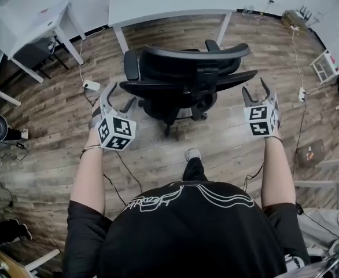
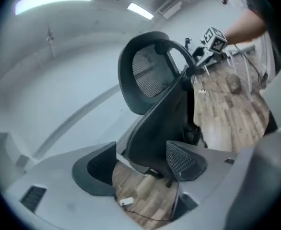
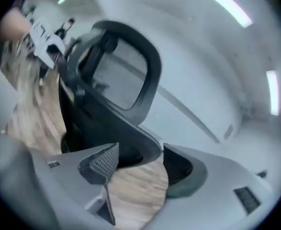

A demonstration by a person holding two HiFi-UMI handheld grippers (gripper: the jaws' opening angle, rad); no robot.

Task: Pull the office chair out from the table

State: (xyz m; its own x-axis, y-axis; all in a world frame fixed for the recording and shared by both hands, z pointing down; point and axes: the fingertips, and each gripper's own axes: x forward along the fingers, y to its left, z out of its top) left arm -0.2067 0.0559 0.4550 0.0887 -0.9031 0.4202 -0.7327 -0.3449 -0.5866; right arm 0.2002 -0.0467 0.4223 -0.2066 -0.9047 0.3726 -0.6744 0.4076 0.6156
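A black office chair [image 1: 184,80] with a mesh back stands on the wood floor, just in front of the white table [image 1: 158,4], its backrest toward me. My left gripper [image 1: 118,96] hovers open beside the chair's left side, with only air between its jaws. My right gripper [image 1: 256,90] is open beside the chair's right side, likewise apart from it. In the left gripper view the chair [image 2: 155,123] rises beyond the open left gripper [image 2: 140,164], and the right gripper's marker cube [image 2: 212,40] shows behind it. In the right gripper view the chair [image 3: 116,104] fills the space past the open right gripper [image 3: 140,164].
A second white table [image 1: 36,22] stands at the far left. A power adapter [image 1: 91,86] with cables lies on the floor left of the chair, and another cable with a plug [image 1: 301,94] runs along the right. A white rack [image 1: 325,65] stands at the right. My foot [image 1: 192,154] is behind the chair.
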